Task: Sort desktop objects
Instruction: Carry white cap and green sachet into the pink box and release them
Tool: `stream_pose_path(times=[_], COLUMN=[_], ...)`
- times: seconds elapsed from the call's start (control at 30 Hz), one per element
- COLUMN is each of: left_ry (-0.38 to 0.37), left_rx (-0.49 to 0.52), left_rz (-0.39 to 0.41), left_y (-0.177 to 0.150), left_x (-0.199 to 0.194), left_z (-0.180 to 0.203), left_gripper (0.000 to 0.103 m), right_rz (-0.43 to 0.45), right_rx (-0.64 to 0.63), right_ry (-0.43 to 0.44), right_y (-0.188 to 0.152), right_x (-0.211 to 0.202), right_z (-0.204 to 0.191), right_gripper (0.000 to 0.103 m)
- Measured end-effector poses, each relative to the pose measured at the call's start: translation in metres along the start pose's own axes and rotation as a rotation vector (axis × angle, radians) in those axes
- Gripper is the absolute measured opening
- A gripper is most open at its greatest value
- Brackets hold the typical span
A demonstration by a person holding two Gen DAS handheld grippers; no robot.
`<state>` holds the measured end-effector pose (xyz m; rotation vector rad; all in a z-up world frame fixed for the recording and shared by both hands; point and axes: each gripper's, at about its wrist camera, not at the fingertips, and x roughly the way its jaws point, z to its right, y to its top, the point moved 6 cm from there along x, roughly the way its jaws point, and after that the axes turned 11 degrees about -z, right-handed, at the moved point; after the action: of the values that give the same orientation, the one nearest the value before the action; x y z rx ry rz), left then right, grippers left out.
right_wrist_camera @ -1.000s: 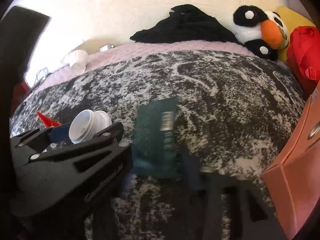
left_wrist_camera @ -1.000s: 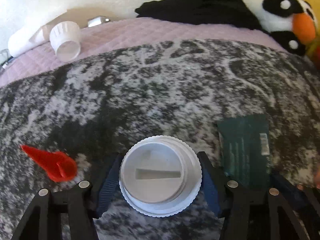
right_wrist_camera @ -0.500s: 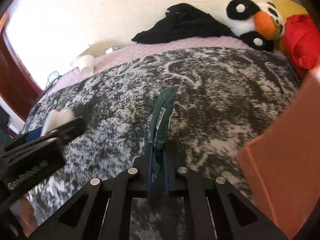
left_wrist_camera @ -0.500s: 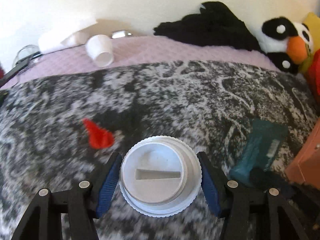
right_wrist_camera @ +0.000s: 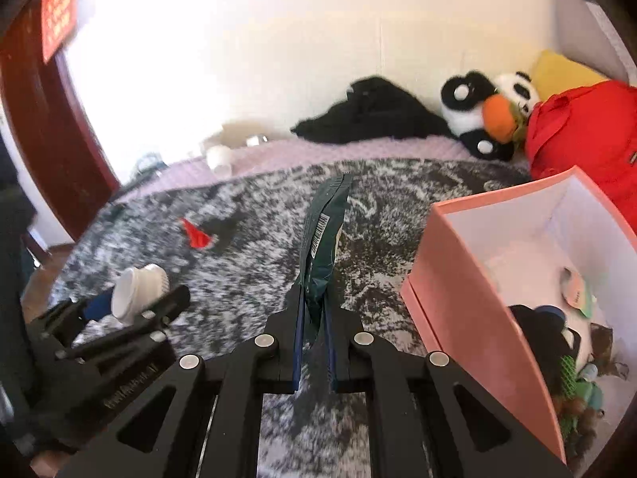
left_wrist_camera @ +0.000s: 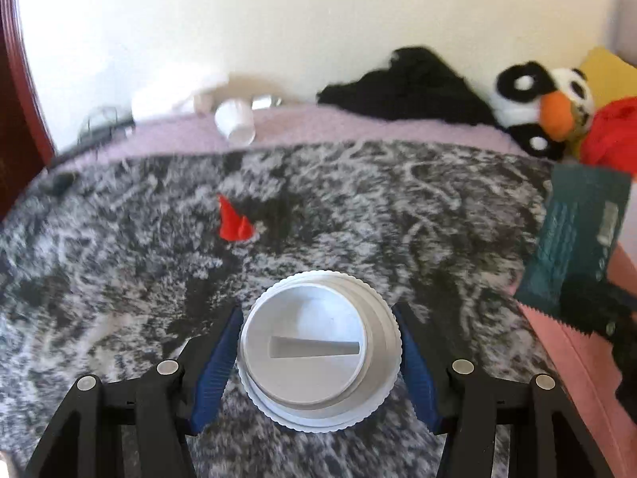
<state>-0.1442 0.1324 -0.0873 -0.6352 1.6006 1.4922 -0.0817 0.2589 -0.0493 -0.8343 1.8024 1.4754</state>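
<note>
White jar (left_wrist_camera: 318, 358) and green sachet (right_wrist_camera: 324, 239): both off the bed, each held in a pair of tongs.

- Left tongs (left_wrist_camera: 318, 362): closed on the white jar across its ribbed rim, blue pads on either flank. Jar points base-forward; recessed slot visible in the base. Hard smooth plastic, round, stepped profile, and the pads contact only a narrow band.
- Right tongs (right_wrist_camera: 314, 342): nearly shut, pinching the green sachet by its bottom edge. Sachet stands edge-on, upright, slightly bowed; thin glossy film, barcode on one face.
- Pink box (right_wrist_camera: 469, 302): just right of the right tongs, open top, white inside, already holding mixed small items. Thin card walls. Probably the drop target.
- Red cone piece (left_wrist_camera: 235, 223): ahead of the left tongs, lying on the blanket (left_wrist_camera: 398, 215), apart from everything else.
- Blanket: mottled grey-black, plush, soft and uneven.
- White cup (left_wrist_camera: 235, 123): far ahead on its side on the pink quilt. Black garment, plush toy and red jacket along the wall; not task items, as far as I can judge.

Risks:
- Jar could rotate or squirt out, since curved hard plastic is held on a narrow band.
- Sachet is floppy and may fold over or catch the box wall on the way in.
- Both tongs close together near the box, so collision is possible.
- Light card box could shift or tip if bumped.
</note>
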Motion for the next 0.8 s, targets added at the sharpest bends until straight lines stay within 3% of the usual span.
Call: stream_pose_path(times=[0.23, 0.43, 0.8], left_ry=[0.009, -0.022, -0.181], left_rx=[0.089, 0.159, 0.229], left_rz=[0.115, 0.186, 0.209], left_y=[-0.015, -0.017, -0.019], left_x=[-0.051, -0.084, -0.101], left_z=[0.041, 0.085, 0.19], left_gripper=[0.064, 0.064, 0.064], right_rz=[0.15, 0.256, 0.272], right_rx=[-0.023, 0.005, 0.156], right_ry=[0.014, -0.031, -0.146], right_y=[-0.01, -0.013, -0.031], right_x=[-0.089, -0.147, -0.187], right_z=[-0.003, 0.025, 0.127], right_gripper=[0.01, 0.01, 0.01])
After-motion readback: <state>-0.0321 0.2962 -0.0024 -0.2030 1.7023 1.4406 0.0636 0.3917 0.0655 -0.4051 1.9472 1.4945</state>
